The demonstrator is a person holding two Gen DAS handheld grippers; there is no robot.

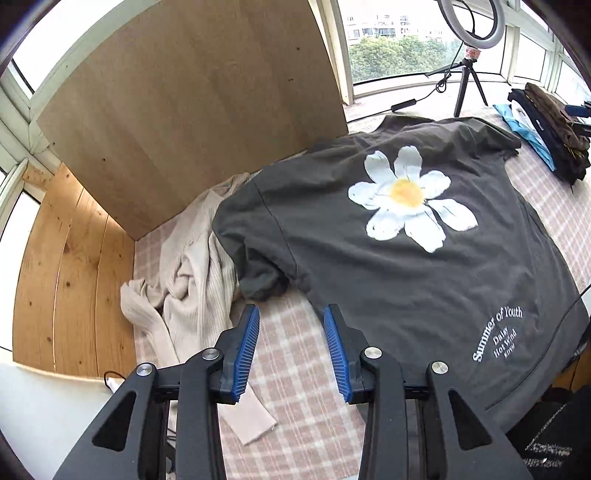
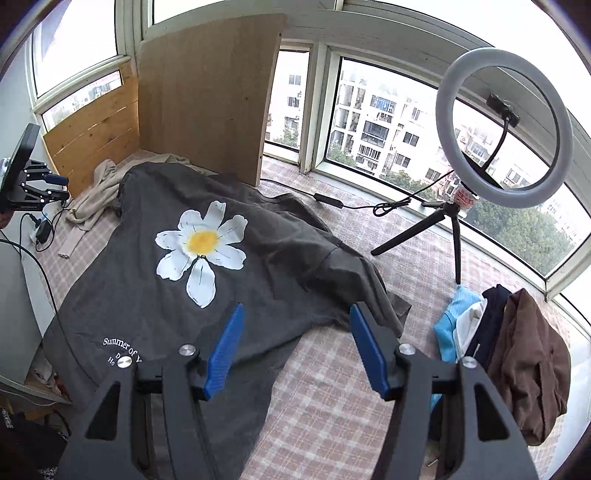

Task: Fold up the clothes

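Looking along the left gripper (image 1: 291, 314), I see its blue-padded fingers (image 1: 246, 347) spread apart with nothing between them, hovering over the pink-checked cloth (image 1: 295, 347) that covers the table. Just past the tips lies the dark grey T-shirt (image 1: 406, 258), spread back-side up, a big white daisy (image 1: 408, 194) printed across it and white lettering (image 1: 498, 334) near the hem. Its left sleeve (image 1: 258, 254) is rumpled and bunched right at the table's near side. Beside that sleeve, touching it, a cream ribbed garment (image 1: 192, 273) sits in a loose heap against the wooden boards (image 1: 74, 266). Far off to the right is a small pile of clothes (image 1: 546, 125), and a ring light (image 1: 472, 22) on its tripod stands by the window.

From the right gripper (image 2: 295, 314), the fingers (image 2: 225, 350) are likewise wide open and empty, held above the shirt's right edge, one finger over the dark fabric and the other over its right sleeve (image 2: 362, 280), which lies creased and partly folded on itself. The daisy sits in the middle of the shirt. To the right, the stack shows a brown garment (image 2: 528, 362), a dark navy one (image 2: 487, 317), something white and a light blue piece (image 2: 448, 328); whether they are properly folded I can't quite tell. At the far left the other gripper (image 2: 44, 188) is visible in the air near the cream heap.
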